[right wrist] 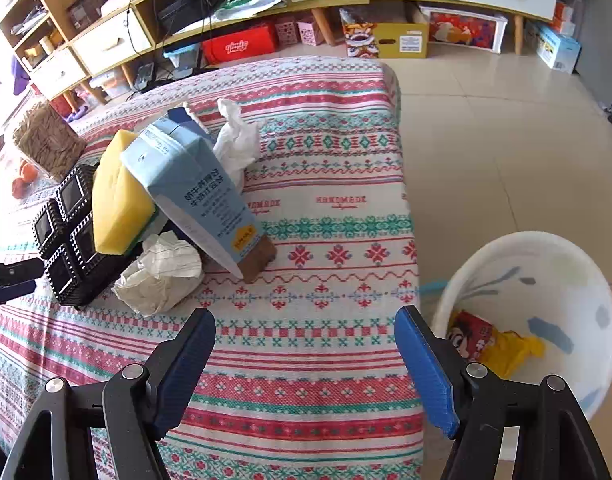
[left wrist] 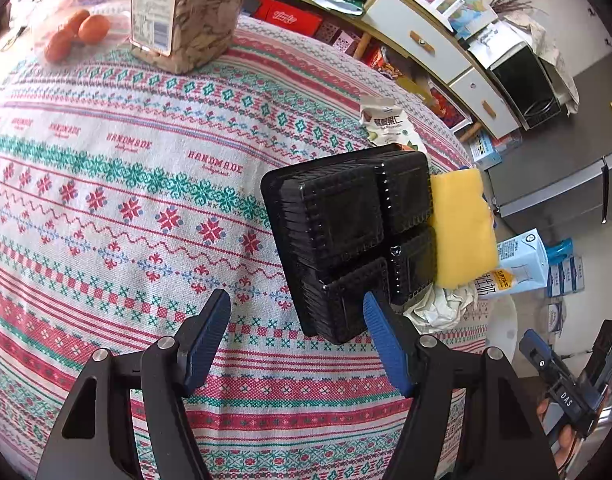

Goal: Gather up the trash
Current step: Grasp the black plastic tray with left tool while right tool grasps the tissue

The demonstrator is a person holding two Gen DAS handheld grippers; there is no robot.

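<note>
Trash sits heaped mid-table on the patterned cloth [right wrist: 326, 184]: the black ribbed plastic tray [left wrist: 346, 240], light but springy, wants pinching at its rim; the pale blue milk carton [right wrist: 197, 196] across its stiff flat sides; the crumpled white tissue [right wrist: 161, 276] anywhere. Left gripper [left wrist: 297, 338] and right gripper [right wrist: 305, 354] both gape empty, the white bin [right wrist: 546, 256] just beside the table.

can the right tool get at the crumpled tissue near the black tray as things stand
Probably yes. The right tool is open, and only bare tablecloth lies between it and the crumpled tissue, whose near side is uncovered.
</note>
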